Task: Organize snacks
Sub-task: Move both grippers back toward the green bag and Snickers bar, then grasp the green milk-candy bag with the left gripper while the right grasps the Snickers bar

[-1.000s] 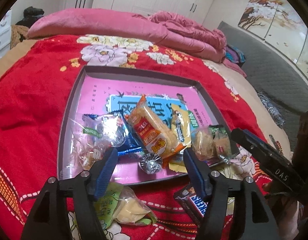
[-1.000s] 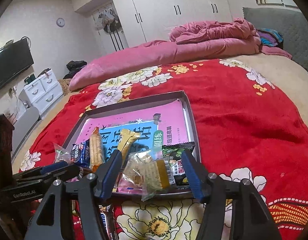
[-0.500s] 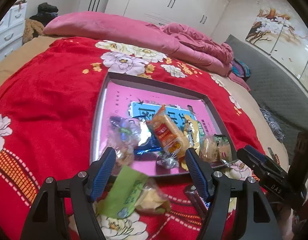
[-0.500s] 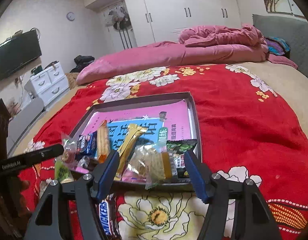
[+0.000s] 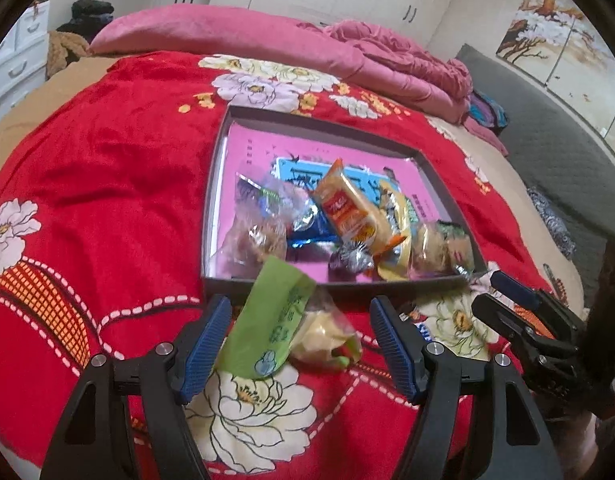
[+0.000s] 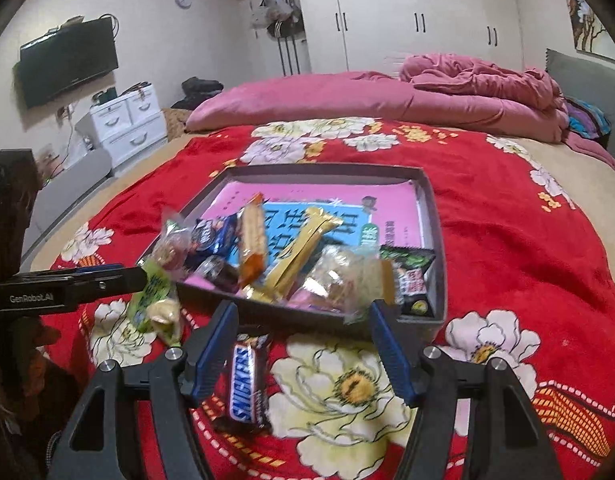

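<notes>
Inspecting: green snack packet [image 5: 281, 322] lies between my spread left gripper [image 5: 301, 344] fingers, long axis pointing toward the tray [image 5: 215, 184] ahead; right gripper [image 6: 303, 350], also spread, straddles the Snickers bar [image 6: 245, 384].

Red floral bed [image 5: 107, 168] bears tray [image 6: 437, 240], Snickers [image 6: 245, 384], blurry, seemingly green packet [image 5: 275, 328].

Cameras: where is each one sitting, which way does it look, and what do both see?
Left wrist: sits on the left gripper, looks along its open fingers at the green snack bag and the tray; the right gripper shows beside it.
Right wrist: sits on the right gripper, looks past the Snickers bar to the tray; the left gripper pokes in.
Shared: tray, green snack bag, red blanket.
</notes>
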{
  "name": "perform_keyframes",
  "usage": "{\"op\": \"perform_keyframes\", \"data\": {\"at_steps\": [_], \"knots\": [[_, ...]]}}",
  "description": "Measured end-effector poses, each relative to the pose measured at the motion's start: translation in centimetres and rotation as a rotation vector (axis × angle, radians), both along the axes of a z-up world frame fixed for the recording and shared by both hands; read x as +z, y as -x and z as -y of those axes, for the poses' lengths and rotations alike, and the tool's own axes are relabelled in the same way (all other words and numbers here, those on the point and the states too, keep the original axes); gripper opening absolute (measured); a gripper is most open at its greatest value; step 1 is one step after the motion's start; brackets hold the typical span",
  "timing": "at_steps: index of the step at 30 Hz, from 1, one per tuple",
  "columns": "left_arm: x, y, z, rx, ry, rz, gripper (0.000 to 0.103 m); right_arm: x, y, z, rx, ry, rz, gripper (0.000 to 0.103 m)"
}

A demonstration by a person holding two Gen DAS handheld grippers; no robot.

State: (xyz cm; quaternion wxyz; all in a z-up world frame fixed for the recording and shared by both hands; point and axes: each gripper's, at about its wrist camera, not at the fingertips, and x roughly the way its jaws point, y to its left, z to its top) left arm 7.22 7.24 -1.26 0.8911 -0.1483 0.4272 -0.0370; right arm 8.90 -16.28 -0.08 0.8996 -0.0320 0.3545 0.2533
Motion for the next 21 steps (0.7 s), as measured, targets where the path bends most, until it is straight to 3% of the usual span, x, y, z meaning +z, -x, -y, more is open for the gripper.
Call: {"op": "perform_keyframes", "data": {"at_steps": [3, 12, 21], "knots": [[-0.6, -0.1, 0.2, 0.003, -0.023, -0.033, 0.074, -0.4, 0.3, -0.3, 0.013, 0.001, -0.027, 0.067], [-2.3, -1.0, -0.1, 0.012, 0.005, -0.110, 0.074, -1.9, 0.9, -1.3, 0.061, 0.031, -0.096, 0.067], [-3.2, -1.6, 0.5, -0.017, 0.002, -0.146, 0.075, -4.1, 1.1, -3.6, 0.110, 0.123, -0.153, 0.067]]}}
